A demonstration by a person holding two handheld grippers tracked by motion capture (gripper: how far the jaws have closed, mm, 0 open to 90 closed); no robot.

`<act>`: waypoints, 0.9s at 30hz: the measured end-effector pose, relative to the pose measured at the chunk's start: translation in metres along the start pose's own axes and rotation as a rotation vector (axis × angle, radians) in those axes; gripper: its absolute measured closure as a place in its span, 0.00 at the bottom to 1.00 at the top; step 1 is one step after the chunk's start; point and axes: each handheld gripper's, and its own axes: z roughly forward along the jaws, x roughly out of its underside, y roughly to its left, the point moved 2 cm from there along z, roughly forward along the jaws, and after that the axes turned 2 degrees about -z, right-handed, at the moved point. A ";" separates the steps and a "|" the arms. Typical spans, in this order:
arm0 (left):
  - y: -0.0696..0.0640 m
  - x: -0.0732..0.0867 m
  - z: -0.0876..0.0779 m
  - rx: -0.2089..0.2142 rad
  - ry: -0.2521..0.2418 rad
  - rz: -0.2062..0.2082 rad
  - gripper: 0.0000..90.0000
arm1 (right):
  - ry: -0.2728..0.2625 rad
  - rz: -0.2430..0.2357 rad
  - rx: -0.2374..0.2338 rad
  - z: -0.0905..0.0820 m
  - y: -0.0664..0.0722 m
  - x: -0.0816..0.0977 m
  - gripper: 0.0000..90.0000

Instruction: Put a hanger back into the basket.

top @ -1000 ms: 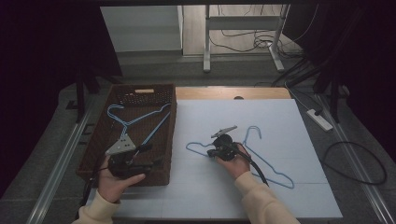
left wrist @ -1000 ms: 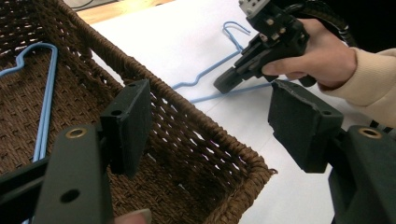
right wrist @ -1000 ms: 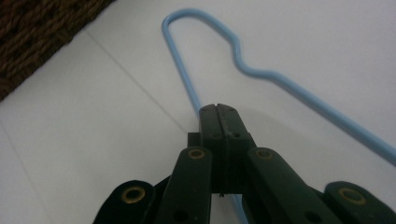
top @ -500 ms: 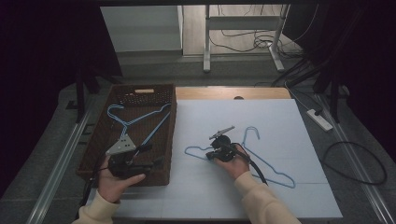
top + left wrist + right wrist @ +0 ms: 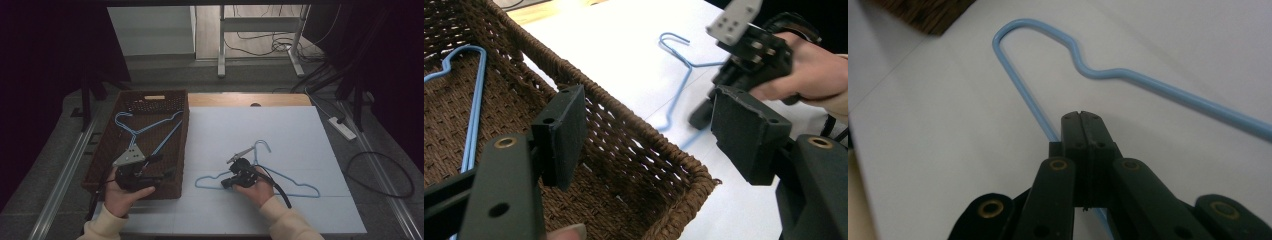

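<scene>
STEP: I move the blue hanger [image 5: 260, 182] from the white sheet [image 5: 280, 130] to the basket [image 5: 177, 145] at 9 o'clock | RIGHT: right gripper [image 5: 1083, 122] jaws fully closed, pinching the hanger's lower bar | LEFT: left gripper [image 5: 649, 130] jaws wide apart, empty, over the basket's rim | METHOD: I lift level, clear the rim, keep the pinch firm.

Wicker basket [image 5: 176, 130], spare hangers [image 5: 145, 131], white tabletop [image 5: 280, 130]

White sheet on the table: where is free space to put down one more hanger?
Free: the white sheet between the basket and its far right edge, beyond the hanger. Also its right side. Crowded: near middle, where the right gripper grips that hanger, and the basket, holding other hangers.
</scene>
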 end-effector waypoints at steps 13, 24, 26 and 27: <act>0.000 0.000 0.000 0.001 0.002 0.000 0.35 | 0.055 -0.048 -0.075 -0.020 0.024 0.043 1.00; 0.000 0.000 0.000 0.001 0.002 0.000 0.35 | 0.058 -0.073 -0.116 -0.031 0.026 0.062 1.00; -0.001 0.000 0.001 0.001 0.001 0.001 0.35 | 0.052 -0.084 -0.114 -0.032 0.027 0.063 1.00; -0.001 0.000 0.001 0.001 0.001 0.001 0.35 | 0.035 -0.100 -0.106 -0.033 0.027 0.062 1.00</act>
